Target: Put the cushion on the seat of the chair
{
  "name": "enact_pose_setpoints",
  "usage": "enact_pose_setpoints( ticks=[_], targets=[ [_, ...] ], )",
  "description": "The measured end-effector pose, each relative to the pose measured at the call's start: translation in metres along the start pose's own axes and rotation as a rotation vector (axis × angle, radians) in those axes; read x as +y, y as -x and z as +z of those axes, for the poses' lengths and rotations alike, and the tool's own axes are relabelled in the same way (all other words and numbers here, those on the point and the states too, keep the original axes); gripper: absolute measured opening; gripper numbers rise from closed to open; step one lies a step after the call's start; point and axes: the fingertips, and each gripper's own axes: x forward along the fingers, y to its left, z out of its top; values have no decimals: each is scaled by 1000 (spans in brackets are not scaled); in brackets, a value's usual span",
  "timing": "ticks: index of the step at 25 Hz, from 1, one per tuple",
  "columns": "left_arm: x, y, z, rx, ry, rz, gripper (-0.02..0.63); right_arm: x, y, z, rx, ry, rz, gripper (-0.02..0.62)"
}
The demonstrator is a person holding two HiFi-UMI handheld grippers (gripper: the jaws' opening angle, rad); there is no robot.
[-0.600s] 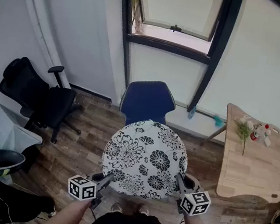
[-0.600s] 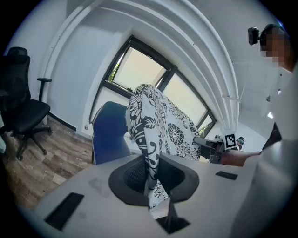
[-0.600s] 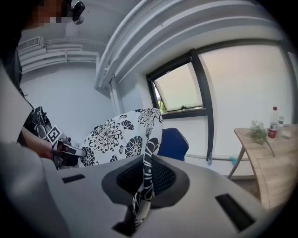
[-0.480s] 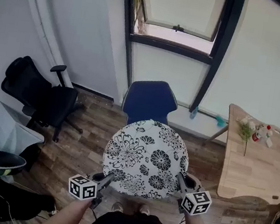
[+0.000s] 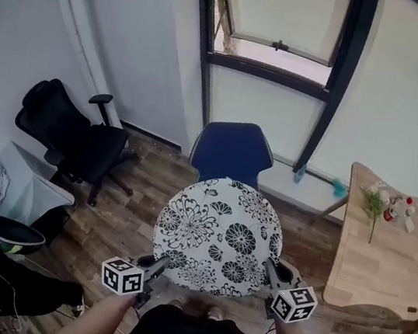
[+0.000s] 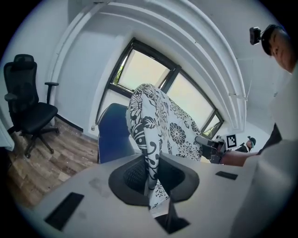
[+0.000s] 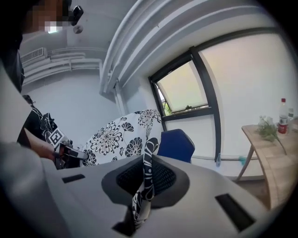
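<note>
In the head view, the round flower-print cushion (image 5: 218, 234) was held flat in the air, just in front of the person. The left gripper (image 5: 156, 264) pinched its near-left edge and the right gripper (image 5: 270, 270) its near-right edge. The blue chair (image 5: 233, 150) stood beyond it under the window. The cushion's far edge covered the front of the seat in this view, though how high it hung above the seat could not be told. A black office chair (image 5: 78, 146) stood well apart to the far left, and a wooden table (image 5: 392, 254) to the right.

In the left gripper view, the jaws were pressed together on a fold of the cushion's rim, and the fabric rose between them. The blue chair showed just left of it.

In the right gripper view, the jaws likewise clamped a thin strip of the patterned edge, with the chair's back showing behind it.

The step in hand looked like the carry to the seat. It would go best with both grippers moving forward together and level, so the soft disc does not sag or twist. The far edge should reach the backrest before both sides are lowered evenly and let go.
</note>
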Motion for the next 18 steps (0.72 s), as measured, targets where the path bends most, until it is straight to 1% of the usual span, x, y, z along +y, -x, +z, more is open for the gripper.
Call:
enact_pose_setpoints(
  ticks=[3,6,9,13,18],
  targets=[
    [-3,-4,-2,-14,13,20,32,-6,0,6,-15,1,22,37],
    [-5,-9,-7,-22,33,45,32,-16,-3,3,3,0,30,37],
    [-6,-15,-12,-10,36,57,32,-23,-5,1,14,-6,33,37],
    [-1,-29,-6,9,22,46,32,-30,-15,2,25,-6,38,37],
    [18,-52,11,17,-1,27,32,-40,-34,10,21,0,11,37]
  ],
)
